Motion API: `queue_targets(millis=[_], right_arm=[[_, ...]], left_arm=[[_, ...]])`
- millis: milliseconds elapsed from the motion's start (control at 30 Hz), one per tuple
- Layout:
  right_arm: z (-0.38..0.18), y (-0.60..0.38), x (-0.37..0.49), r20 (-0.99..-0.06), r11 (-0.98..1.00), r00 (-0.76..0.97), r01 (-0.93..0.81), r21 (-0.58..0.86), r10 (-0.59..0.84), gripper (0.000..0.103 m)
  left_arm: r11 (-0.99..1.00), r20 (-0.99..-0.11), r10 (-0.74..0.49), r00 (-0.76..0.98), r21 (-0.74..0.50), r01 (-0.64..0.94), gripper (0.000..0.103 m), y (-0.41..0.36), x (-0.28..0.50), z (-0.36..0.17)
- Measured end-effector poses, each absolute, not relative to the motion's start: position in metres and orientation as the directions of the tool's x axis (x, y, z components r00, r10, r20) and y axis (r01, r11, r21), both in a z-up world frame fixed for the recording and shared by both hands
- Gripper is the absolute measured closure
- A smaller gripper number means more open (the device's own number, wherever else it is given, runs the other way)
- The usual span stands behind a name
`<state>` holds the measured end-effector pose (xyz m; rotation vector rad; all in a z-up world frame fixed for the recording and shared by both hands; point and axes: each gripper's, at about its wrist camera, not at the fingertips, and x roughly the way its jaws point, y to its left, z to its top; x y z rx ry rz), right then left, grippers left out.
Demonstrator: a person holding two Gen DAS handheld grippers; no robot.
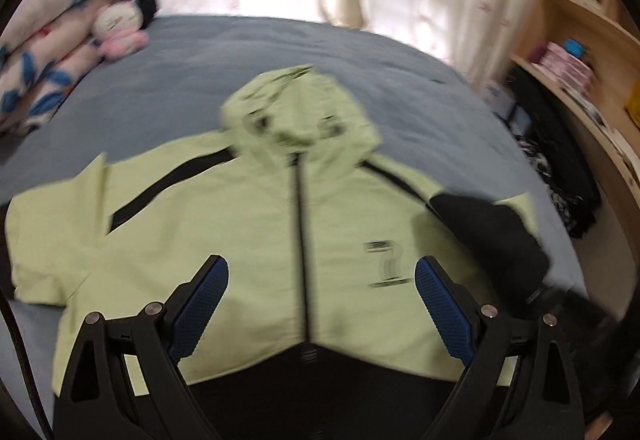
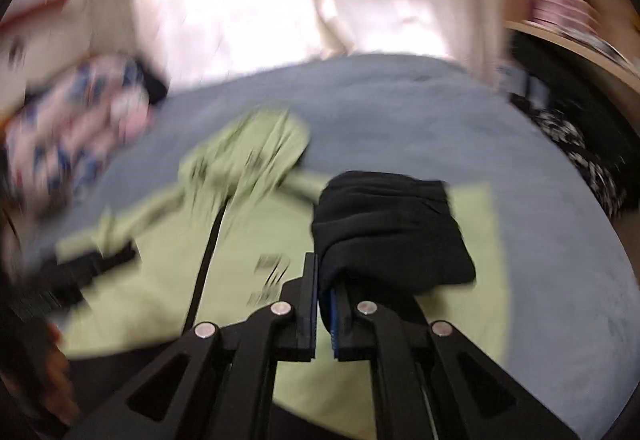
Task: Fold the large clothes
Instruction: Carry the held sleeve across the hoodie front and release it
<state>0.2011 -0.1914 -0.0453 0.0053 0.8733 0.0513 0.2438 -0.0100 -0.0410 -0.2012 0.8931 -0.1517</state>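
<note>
Gripping the black cuff, right tongs clamp it over the jacket's chest.
Left tongs gape empty above the hem; jacket spread mid-bed, floral blanket and plush toy at the bed's far left corner.

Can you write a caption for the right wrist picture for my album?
Right hand-held gripper pinching the jacket's black cuff over a green jacket on the bed.

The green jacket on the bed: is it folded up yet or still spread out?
Mostly spread: the green jacket lies front-up, zipped, hood flat, on the blue bed. One black-cuffed sleeve is being folded over it.
</note>
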Motion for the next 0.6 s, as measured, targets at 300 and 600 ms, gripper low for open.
queue_targets(millis=[300,600], right_arm=[[-0.102,-0.174,0.169,-0.865,0.991,0.490,-0.120,0.054,0.106,0.054],[-0.065,-0.248,0.128,-0.803,0.981,0.589,0.086,0.175,0.091,0.051]], left_arm=[[0.893,-0.794,-0.418,0.441,-0.449,0.037,0.009,0.026,0.251,-0.108],[0.900,-0.800,-0.411,0.438,-0.278,0.336,0.009,-0.100,0.240,-0.099]])
